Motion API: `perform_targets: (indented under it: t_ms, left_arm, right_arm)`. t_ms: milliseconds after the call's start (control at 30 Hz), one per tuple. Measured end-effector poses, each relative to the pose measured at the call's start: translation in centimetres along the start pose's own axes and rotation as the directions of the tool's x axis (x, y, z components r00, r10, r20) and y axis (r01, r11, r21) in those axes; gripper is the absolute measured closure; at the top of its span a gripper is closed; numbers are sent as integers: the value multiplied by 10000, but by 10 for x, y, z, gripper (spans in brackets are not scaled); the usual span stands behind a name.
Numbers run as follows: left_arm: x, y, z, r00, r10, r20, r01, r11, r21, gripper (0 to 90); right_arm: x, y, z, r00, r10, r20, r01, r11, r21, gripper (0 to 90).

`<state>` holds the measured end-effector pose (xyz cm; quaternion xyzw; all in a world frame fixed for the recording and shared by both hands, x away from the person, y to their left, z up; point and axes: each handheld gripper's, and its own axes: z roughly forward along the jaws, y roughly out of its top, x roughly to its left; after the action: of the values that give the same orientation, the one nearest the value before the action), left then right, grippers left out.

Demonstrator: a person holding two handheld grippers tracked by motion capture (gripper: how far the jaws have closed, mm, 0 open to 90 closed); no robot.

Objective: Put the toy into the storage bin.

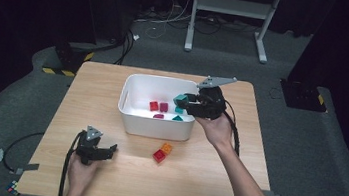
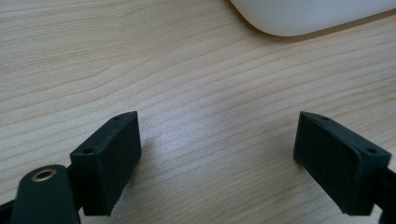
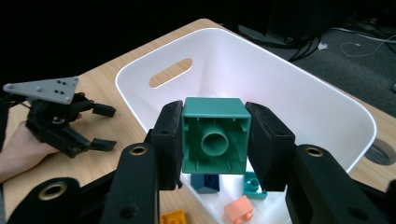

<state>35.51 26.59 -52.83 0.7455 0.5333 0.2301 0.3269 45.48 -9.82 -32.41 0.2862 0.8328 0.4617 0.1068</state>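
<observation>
Woodgrain table [image 1: 202, 182], hollow green block [image 3: 214, 136]

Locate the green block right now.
The green block sits clamped in the right tongs, held above the white bin; in the high view it hangs over the bin's right edge.

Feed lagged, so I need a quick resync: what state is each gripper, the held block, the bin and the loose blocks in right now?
Right gripper: shut on green block, above the bin.
Green block: clamped, hollow underside facing the camera.
Left gripper: open, holding nothing, low over the table.
White bin: upright, blocks inside.
Red block: on the table, touching the orange block.
</observation>
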Motion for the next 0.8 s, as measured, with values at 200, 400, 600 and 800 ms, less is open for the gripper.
perform_targets:
  t_ms: [200, 400, 600, 800]
  left_arm:
    - [0, 0, 0, 10000, -7, 2, 7, 10000, -3, 151]
    - [0, 0, 0, 10000, -10, 1, 10, 10000, -8, 151]
    - [0, 0, 0, 10000, -33, 0, 33, 10000, -23, 151]
    - [0, 0, 0, 10000, -14, 5, 14, 10000, -10, 151]
  right_arm:
    - [-7, 5, 16, 9999, 9, 163, -12, 9999, 158, 589]
    - [-12, 8, 29, 9993, 118, 353, -130, 9994, 320, 587]
    - [-18, 8, 39, 9976, 324, 619, -355, 9981, 499, 584]
    - [-24, 5, 47, 9958, 424, 810, -490, 9955, 811, 528]
